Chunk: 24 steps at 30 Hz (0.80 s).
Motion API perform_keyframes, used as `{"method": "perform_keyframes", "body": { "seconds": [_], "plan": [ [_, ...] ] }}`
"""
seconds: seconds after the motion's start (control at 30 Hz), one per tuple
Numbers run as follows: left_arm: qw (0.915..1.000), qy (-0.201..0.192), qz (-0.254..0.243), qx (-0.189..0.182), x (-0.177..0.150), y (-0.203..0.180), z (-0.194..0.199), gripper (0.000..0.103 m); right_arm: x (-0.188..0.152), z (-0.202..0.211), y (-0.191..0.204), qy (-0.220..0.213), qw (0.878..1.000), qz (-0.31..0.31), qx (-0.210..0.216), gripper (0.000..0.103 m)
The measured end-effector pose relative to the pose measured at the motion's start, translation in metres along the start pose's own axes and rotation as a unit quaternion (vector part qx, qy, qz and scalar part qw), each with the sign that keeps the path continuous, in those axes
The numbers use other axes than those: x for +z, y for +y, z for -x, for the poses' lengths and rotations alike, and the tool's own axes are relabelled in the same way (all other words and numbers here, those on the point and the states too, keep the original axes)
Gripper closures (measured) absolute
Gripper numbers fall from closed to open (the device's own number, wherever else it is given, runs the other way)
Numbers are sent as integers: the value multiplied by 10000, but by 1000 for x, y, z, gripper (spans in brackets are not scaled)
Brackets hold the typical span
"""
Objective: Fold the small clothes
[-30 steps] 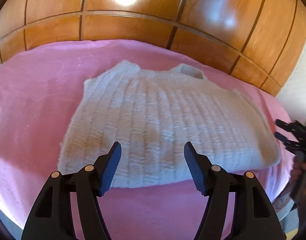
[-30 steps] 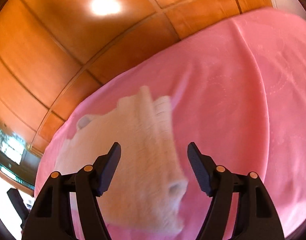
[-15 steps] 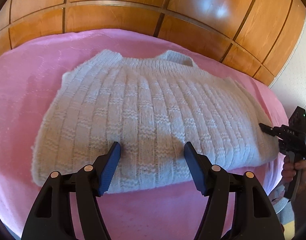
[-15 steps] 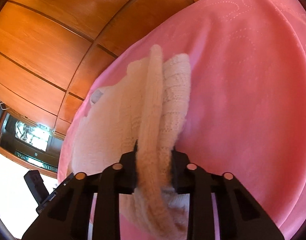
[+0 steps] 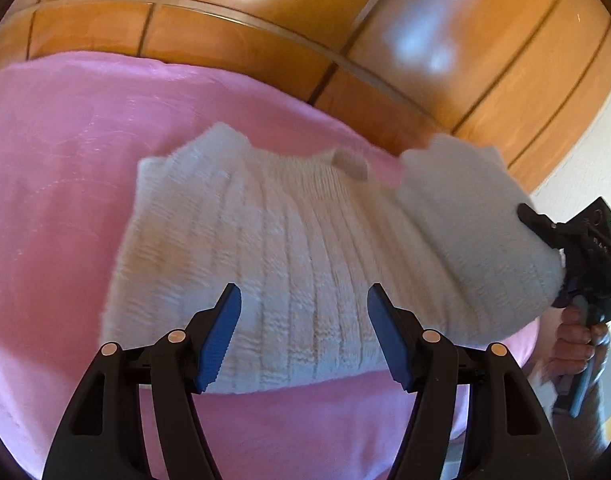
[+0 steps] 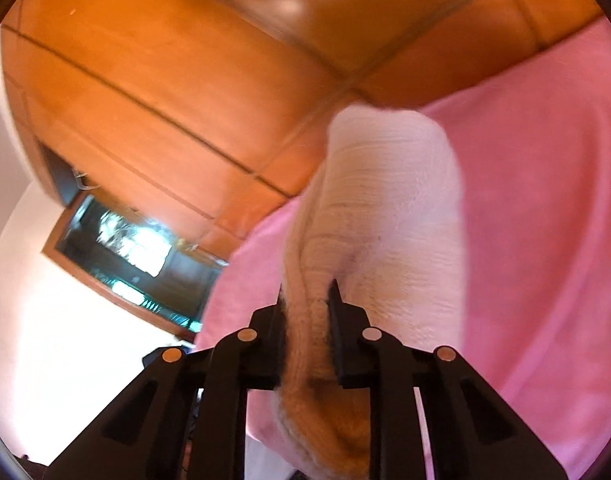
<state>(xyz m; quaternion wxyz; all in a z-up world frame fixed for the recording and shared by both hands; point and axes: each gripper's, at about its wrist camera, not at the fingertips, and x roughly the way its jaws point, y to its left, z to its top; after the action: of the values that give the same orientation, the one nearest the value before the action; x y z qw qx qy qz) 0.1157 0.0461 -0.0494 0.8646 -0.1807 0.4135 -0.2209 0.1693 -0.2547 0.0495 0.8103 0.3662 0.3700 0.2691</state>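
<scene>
A white knitted sweater [image 5: 265, 264] lies on a pink bedspread [image 5: 57, 200], neck toward the wooden wall. My left gripper [image 5: 303, 332] hovers open over the sweater's near hem, with nothing between its blue pads. At the right of the left wrist view, my right gripper [image 5: 545, 236] pinches the sweater's right side and holds it raised off the bed, with a hand [image 5: 577, 344] on the handle. In the right wrist view, the right gripper [image 6: 307, 312] has its jaws closing on a bunched fold of the sweater [image 6: 397, 208], and the pads press the knit.
A glossy wood-panelled wall [image 5: 225, 48] runs along the bed's far side. The pink bedspread [image 6: 545, 200] spreads wide to the left of the sweater. A dark framed glass panel [image 6: 133, 252] shows beyond the bed's end.
My right gripper went from open over the sweater's side to clamped on it, then lifted that side up off the bed. The left gripper backed off a little and rolled, still open.
</scene>
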Motion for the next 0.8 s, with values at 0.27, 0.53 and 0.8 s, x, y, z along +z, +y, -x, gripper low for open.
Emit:
{"method": "perform_keyframes", "body": {
  "seconds": [0.27,0.53,0.8],
  "plan": [
    [9947,-354,827,-495,10,53,37,39,-16,-122,53,808,9962,248,208,87],
    [9782,-208,1618,-1287,17,89,37,39,-64,-185,64,1427,9819,1148,-492,79],
    [9690,-36,1854,-1631,35,84,16,22,-75,-123,80,891,9802,1723,-395,23]
  ]
}}
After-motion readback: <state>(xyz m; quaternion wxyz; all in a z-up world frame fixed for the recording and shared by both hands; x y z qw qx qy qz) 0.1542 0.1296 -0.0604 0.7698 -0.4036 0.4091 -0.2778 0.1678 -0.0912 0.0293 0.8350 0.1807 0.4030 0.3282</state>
